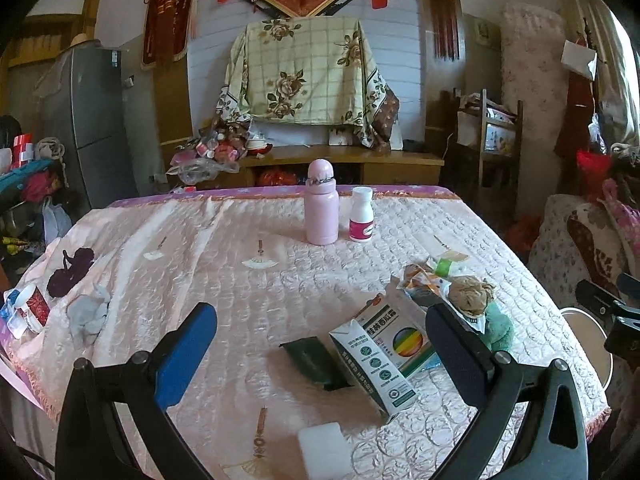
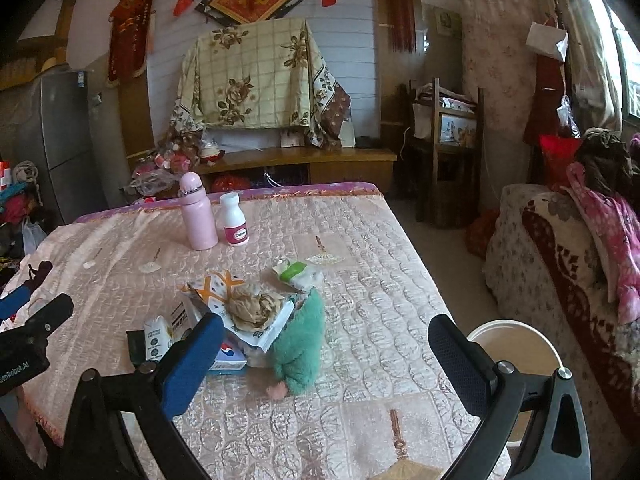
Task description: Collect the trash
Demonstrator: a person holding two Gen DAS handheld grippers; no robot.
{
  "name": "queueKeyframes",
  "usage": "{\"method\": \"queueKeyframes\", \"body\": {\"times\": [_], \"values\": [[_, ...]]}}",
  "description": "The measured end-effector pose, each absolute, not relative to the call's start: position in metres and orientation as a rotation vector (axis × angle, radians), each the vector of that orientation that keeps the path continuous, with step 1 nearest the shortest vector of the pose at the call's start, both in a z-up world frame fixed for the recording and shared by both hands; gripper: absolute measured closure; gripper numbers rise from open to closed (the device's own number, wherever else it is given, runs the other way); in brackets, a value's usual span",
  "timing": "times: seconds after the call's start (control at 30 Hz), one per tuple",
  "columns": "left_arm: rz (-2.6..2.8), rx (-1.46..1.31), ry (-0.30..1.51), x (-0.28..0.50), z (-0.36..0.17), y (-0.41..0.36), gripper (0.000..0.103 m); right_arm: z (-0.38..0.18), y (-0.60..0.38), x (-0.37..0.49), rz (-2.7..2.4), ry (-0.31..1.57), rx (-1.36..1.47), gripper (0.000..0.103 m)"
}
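A pile of trash lies on the pink quilted table [image 1: 240,300]: a white and green carton [image 1: 384,356], a dark green packet [image 1: 316,364], a crumpled brown paper ball [image 1: 470,292], snack wrappers [image 1: 420,278] and a green fuzzy toy [image 2: 300,340]. My left gripper [image 1: 320,344] is open and empty, its fingers either side of the carton and packet, above them. My right gripper [image 2: 326,350] is open and empty above the table, with the green toy between its fingers. The paper ball [image 2: 254,304] and an orange-patterned wrapper [image 2: 216,284] show left of centre there.
A pink flask [image 1: 322,204] and white pill bottle [image 1: 361,214] stand at the far side. A grey cloth [image 1: 88,314] and red cup [image 1: 34,306] lie at the left edge. A white bucket [image 2: 516,354] stands on the floor right of the table. A covered sofa [image 2: 560,264] is further right.
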State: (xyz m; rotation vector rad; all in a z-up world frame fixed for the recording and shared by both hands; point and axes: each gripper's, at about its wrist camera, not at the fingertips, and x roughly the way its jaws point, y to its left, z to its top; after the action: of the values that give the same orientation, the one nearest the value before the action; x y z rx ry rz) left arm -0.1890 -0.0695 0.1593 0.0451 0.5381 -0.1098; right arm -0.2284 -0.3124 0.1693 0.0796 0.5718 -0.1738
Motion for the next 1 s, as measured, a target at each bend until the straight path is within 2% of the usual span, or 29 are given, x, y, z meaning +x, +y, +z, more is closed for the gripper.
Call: {"method": "queueKeyframes", "body": {"times": [1.0], "values": [[-0.104,0.010,0.518,-0.187,0.162,-0.061,0.000,0.181,-0.303,-0.225,-0.167,0.528,0.063,0.000]]}}
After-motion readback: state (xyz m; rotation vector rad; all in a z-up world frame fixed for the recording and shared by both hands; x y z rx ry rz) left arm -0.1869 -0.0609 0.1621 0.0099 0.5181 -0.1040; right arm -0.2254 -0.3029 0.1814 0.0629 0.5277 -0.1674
